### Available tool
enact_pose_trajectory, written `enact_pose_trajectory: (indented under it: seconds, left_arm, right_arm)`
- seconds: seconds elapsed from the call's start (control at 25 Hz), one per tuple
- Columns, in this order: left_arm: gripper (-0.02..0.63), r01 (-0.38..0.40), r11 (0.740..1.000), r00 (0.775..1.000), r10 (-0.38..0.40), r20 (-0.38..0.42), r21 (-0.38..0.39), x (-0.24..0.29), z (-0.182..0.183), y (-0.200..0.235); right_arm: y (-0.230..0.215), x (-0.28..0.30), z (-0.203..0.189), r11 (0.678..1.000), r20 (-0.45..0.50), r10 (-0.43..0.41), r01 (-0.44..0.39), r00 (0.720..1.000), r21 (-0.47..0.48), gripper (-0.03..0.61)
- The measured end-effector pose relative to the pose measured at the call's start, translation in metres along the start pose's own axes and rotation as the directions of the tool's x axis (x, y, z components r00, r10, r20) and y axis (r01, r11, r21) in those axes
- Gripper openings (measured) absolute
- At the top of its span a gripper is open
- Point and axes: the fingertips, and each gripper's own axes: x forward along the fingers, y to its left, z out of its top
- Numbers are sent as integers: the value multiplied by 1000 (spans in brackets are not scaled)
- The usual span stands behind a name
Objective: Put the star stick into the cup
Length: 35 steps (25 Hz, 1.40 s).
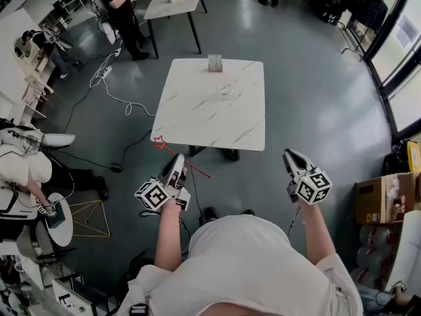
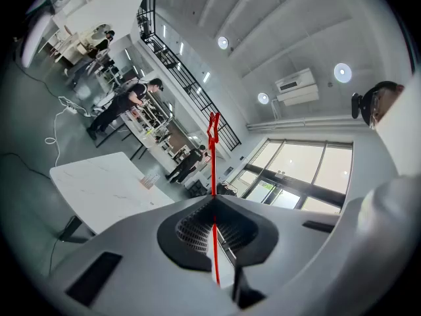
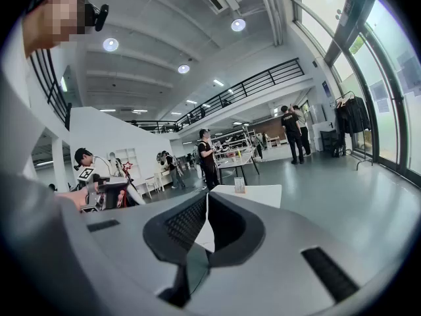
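Observation:
My left gripper [image 1: 177, 159] is shut on the red star stick [image 1: 167, 149], held in the air short of the table's near edge. The star end points left and the tail runs right. In the left gripper view the stick [image 2: 213, 143] rises straight out from between the closed jaws of that gripper [image 2: 213, 200], star at the top. A clear cup [image 1: 225, 92] stands near the middle of the white marble table [image 1: 197, 120]. To the right my right gripper [image 1: 290, 154] hangs in the air, shut and empty [image 3: 207, 195].
A small box [image 1: 214, 63] stands at the table's far edge. A white cable [image 1: 112, 91] trails over the floor to the left. People stand at another table [image 1: 172, 4] further back. Cardboard boxes [image 1: 385, 199] are at the right.

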Motion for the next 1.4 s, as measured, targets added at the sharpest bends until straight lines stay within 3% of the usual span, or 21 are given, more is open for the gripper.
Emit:
enact_pose_trajectory:
  seconds: [0.76, 1.4]
  left_arm:
    - [15, 6, 1000, 1000, -6, -8, 0, -9, 7, 8]
    - [15, 56, 998, 997, -56, -55, -12, -46, 53, 65]
  right_arm:
    - [10, 8, 0, 999, 5, -15, 15, 1000, 42, 31]
    - [75, 48, -15, 992, 2, -87, 86, 996, 90, 31]
